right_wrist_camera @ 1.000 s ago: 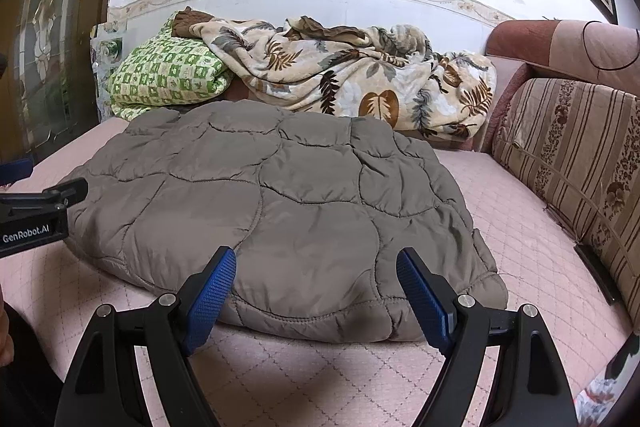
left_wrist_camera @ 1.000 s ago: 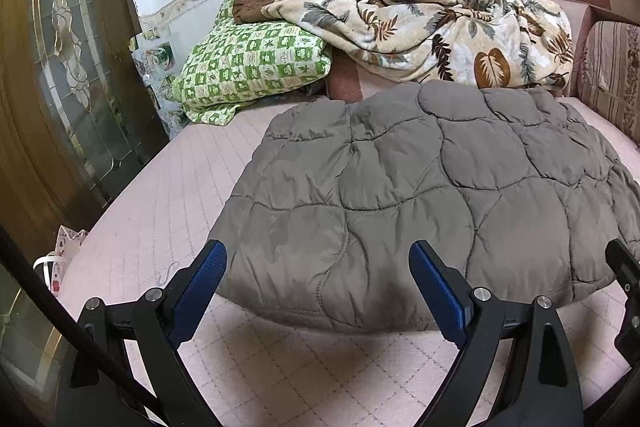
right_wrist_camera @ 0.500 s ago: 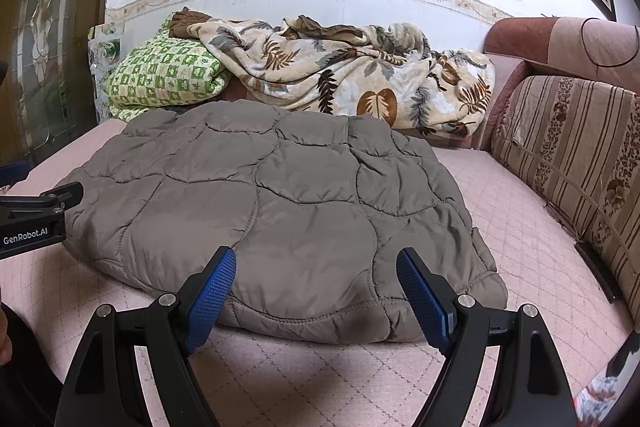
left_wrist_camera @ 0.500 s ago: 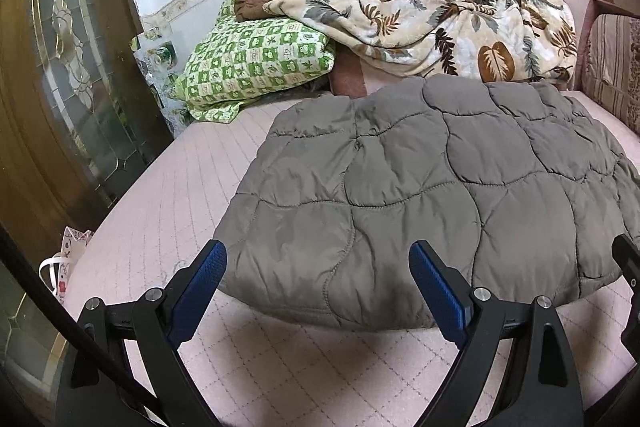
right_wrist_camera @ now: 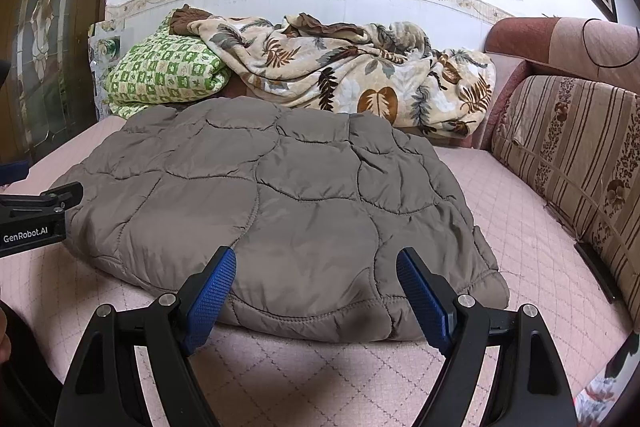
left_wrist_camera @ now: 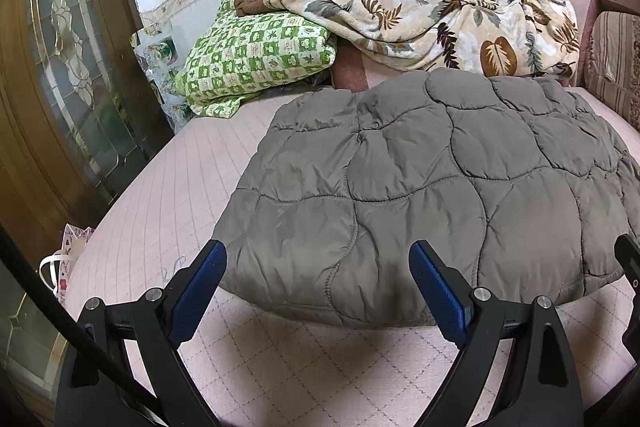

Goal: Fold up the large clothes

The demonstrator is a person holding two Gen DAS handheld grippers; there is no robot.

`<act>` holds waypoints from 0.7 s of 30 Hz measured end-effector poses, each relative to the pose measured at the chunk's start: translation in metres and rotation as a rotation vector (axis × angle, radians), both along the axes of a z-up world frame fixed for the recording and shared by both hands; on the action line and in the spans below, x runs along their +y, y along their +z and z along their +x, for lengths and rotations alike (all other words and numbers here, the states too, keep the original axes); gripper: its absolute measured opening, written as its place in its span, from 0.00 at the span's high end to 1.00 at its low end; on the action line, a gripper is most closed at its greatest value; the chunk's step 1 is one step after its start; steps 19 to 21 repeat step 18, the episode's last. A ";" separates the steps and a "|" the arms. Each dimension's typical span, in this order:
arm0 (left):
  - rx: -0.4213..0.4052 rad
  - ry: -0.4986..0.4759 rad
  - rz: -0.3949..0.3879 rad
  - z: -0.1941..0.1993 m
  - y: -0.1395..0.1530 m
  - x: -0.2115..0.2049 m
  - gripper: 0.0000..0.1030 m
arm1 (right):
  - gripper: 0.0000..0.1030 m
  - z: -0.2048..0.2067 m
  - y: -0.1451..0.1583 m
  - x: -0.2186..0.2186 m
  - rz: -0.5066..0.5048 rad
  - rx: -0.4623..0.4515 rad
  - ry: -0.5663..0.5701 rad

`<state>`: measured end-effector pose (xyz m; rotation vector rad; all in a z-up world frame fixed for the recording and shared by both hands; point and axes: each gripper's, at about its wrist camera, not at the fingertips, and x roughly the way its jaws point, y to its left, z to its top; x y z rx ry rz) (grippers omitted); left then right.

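- The grey quilted coat (left_wrist_camera: 420,187) lies spread flat on the pink sofa bed (left_wrist_camera: 160,195), in the middle, and no fold shows yet. I judge the step in hand is the approach before the first fold.
- The left tongs (left_wrist_camera: 318,273) stand wide and hold nothing; they hang just over the near hem, close to its left corner.
- The right tongs (right_wrist_camera: 316,273) are also wide and empty — they hang over the same near hem, more to the right.
- The next move probably calls for lowering both tongs to the near hem, closing on the thick padded edge, and carrying it toward the far side. The padding is bulky, so the pads need a deep bite.
- Edges: the near hem curves and is puffy; the right near corner is rolled a little.
- Open room: bare mattress shows near and to the left of the coat. At the far end lie a green checked pillow (right_wrist_camera: 164,75) and a leaf-print blanket (right_wrist_camera: 352,75), just beside the far edge of the coat — so the room there is small. On the right a striped cushion (right_wrist_camera: 572,155) stands near.
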<state>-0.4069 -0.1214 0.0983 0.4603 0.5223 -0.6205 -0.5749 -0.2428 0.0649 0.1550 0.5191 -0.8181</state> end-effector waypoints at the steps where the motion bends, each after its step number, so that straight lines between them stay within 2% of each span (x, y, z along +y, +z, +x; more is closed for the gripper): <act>1: 0.000 -0.002 0.000 0.000 0.000 0.000 0.11 | 0.17 0.000 0.000 0.000 -0.001 0.001 0.000; 8: 0.032 -0.009 -0.004 0.004 -0.001 0.001 0.11 | 0.17 0.000 0.000 0.000 -0.001 0.000 0.000; 13: 0.149 -0.078 -0.040 0.010 -0.002 0.003 0.11 | 0.17 0.000 0.000 0.000 -0.003 -0.001 0.001; 21: 0.120 -0.059 -0.035 0.007 -0.001 0.003 0.11 | 0.17 -0.002 0.001 -0.002 -0.005 -0.006 -0.005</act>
